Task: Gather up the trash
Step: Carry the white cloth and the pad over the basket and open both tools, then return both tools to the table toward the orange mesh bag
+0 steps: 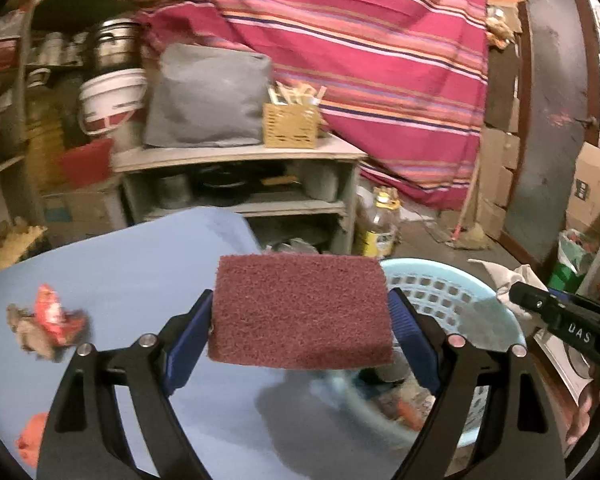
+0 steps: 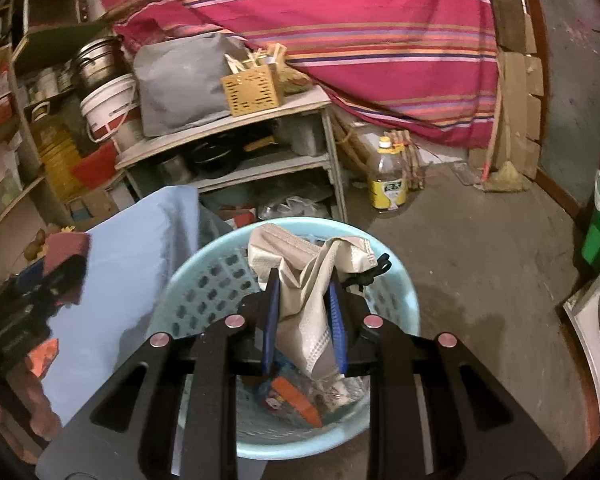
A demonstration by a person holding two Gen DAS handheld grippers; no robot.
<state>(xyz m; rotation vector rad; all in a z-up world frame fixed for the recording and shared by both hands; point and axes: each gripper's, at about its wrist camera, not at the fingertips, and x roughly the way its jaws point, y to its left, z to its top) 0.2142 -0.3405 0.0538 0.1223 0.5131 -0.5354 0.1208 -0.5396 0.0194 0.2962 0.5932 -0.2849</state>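
**Both hands full above the basket**

The blue surface (image 1: 120, 264) still carries a crumpled red wrapper (image 1: 54, 316). Just beside its edge, on the floor, stands the pale blue basket (image 2: 204, 280), scraps lying in its bottom. Over it the right hand-held gripper (image 2: 304, 320) pinches a crumpled beige cloth (image 2: 300, 280). The left hand-held gripper (image 1: 300, 320), jaws wide, clamps a maroon scouring pad (image 1: 300, 312) by its ends.
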